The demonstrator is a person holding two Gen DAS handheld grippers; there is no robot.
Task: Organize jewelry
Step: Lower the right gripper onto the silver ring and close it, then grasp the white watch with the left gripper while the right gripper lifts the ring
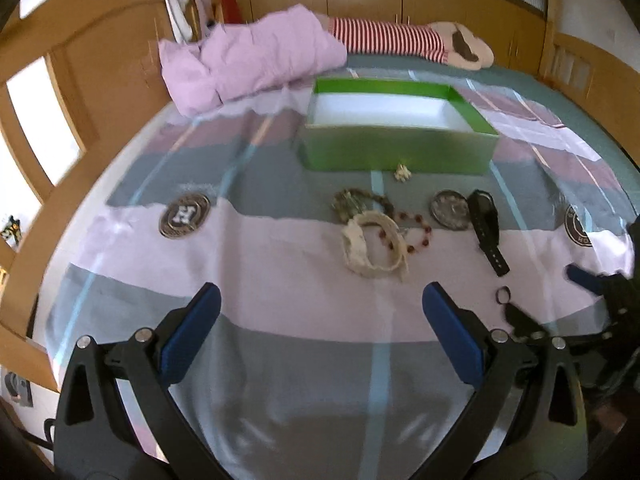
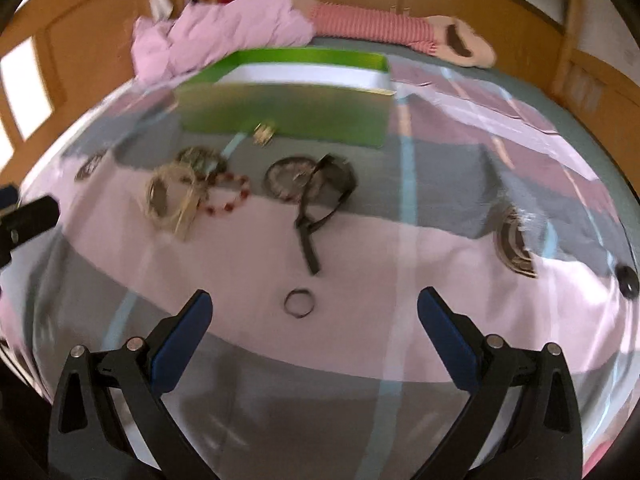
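Note:
Jewelry lies on a striped bedspread in front of an open green box (image 1: 400,148) (image 2: 288,116). There is a cream bracelet (image 1: 374,246) (image 2: 170,200), a red bead bracelet (image 1: 416,232) (image 2: 228,196), a dark beaded piece (image 1: 356,200), a round silver piece (image 1: 450,210) (image 2: 290,180), a black watch (image 1: 488,228) (image 2: 320,200), a small gold item (image 1: 403,172) (image 2: 264,132) and a small dark ring (image 1: 504,295) (image 2: 299,303). My left gripper (image 1: 322,304) hangs open just short of the cream bracelet. My right gripper (image 2: 316,308) is open with the ring lying between its fingertips, untouched.
A pink quilt (image 1: 248,60) and a striped pillow (image 1: 392,38) lie at the far end of the bed. Wooden cabinets line the walls. Round printed badges (image 1: 184,214) (image 2: 514,242) mark the bedspread. The right gripper's finger (image 1: 584,280) shows at the left view's right edge.

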